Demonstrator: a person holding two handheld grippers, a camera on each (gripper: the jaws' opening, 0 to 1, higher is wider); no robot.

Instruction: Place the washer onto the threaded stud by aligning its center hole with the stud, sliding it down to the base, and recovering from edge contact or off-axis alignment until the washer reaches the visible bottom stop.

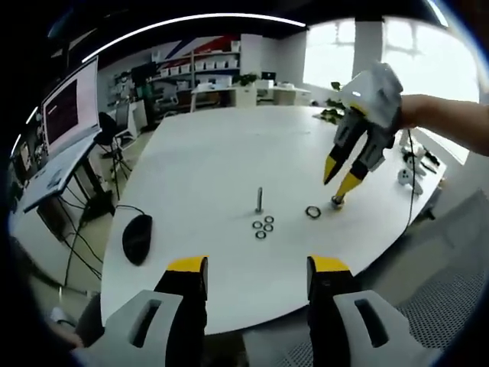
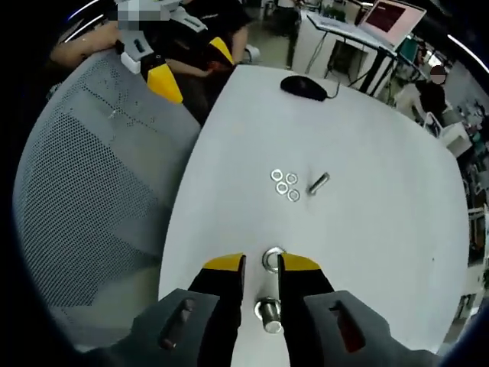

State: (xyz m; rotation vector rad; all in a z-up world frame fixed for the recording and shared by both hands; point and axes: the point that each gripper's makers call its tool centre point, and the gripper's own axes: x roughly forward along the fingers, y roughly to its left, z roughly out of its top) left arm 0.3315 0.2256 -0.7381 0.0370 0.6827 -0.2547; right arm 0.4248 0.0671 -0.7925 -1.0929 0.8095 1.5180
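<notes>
Here a washer [image 2: 273, 258] is being pinched between the nearly closed right gripper [image 2: 261, 269] jaws; alignment over the stud [image 2: 318, 183] ahead is being called for.

Your white round table [image 1: 206, 153] carries a black computer mouse [image 1: 137, 238] at its left edge; a grey mesh chair [image 2: 84, 183] stands beside it

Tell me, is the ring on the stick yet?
Nothing done yet: the stud stands bare, four washers lying beside it. In hand: the right gripper is low on the table, jaws straddling a metal piece. Left: lifting a washer, threading it down to the base.
</notes>
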